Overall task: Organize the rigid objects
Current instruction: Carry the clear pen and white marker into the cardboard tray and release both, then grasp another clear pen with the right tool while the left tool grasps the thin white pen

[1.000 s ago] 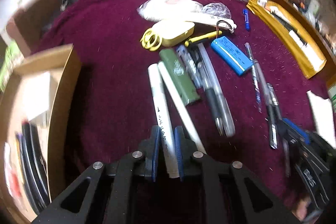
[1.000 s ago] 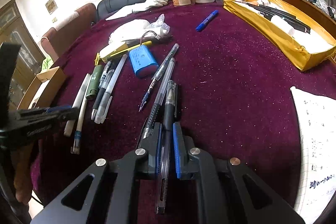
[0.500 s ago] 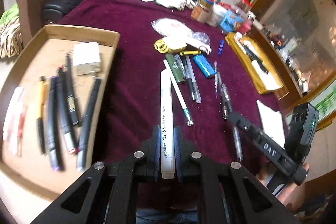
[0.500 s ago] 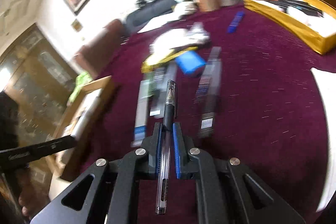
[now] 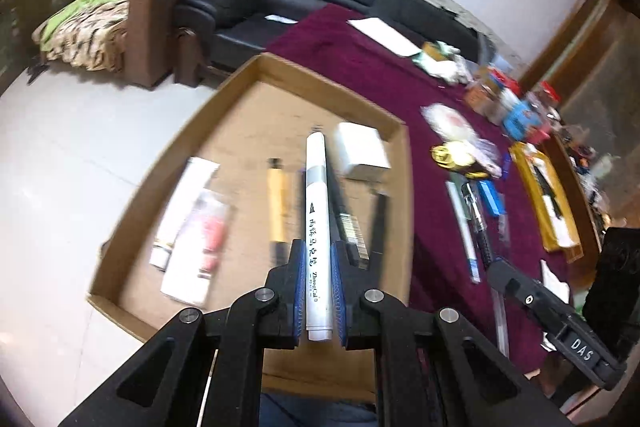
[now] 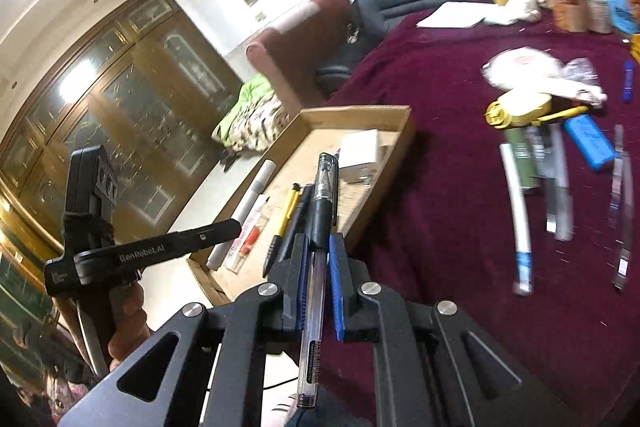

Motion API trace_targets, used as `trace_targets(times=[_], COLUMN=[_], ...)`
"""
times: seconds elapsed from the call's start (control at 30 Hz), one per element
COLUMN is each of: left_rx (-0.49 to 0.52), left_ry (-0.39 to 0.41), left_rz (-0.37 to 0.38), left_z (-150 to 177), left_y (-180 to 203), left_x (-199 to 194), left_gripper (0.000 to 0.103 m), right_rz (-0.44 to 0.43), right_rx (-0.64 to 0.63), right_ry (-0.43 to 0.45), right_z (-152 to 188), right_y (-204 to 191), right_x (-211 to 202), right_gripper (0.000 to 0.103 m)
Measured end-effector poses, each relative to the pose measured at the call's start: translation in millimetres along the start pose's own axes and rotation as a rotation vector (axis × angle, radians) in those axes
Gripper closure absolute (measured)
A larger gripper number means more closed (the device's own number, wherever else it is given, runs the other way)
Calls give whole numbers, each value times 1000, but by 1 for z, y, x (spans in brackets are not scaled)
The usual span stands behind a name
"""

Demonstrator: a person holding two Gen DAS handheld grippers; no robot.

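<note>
A white marker (image 5: 318,227) clamped in the left tool (image 5: 318,291) carries a column of black Chinese characters along its barrel, too blurred to make out with certainty, followed nearer the tool by the Latin brand "ZhongCai" and a small black triangular mark above them. To the right of that tool, the black arm of the right tool (image 5: 556,323) bears the white letters "DAS". In the right wrist view, the arm of the left tool (image 6: 156,251), off to the left of the right tool (image 6: 318,283), reads "GenRobot.AI" in pale lettering. A barcode shows on the clear pen (image 6: 316,279) held there; its digits are illegible. Jar labels at the far edge of the surface are unreadable.
</note>
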State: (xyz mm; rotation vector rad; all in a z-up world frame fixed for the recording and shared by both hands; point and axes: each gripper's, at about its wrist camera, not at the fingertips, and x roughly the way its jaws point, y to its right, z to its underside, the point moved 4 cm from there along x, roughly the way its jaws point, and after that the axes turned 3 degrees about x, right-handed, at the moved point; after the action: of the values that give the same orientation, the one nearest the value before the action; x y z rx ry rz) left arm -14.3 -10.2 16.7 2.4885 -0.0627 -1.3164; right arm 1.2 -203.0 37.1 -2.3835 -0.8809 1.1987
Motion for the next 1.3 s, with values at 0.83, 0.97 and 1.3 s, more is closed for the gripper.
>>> trace_targets(times=[0.83, 0.97, 1.3], left_rx=[-56, -17, 158], left_ry=[-87, -41, 62], left_rz=[-40, -66, -176], left_z=[-5, -5, 6], left_y=[-47, -37, 40], left_x=[54, 43, 24], left_gripper=[90, 62, 53], right_rz=[200, 114, 54], right_rx=[0, 33, 23], right_ry=[-141, -122, -1], right_z=[-42, -42, -19], right_y=[-1, -1, 19], right_x=[144, 128, 35], right_gripper=[88, 62, 41])
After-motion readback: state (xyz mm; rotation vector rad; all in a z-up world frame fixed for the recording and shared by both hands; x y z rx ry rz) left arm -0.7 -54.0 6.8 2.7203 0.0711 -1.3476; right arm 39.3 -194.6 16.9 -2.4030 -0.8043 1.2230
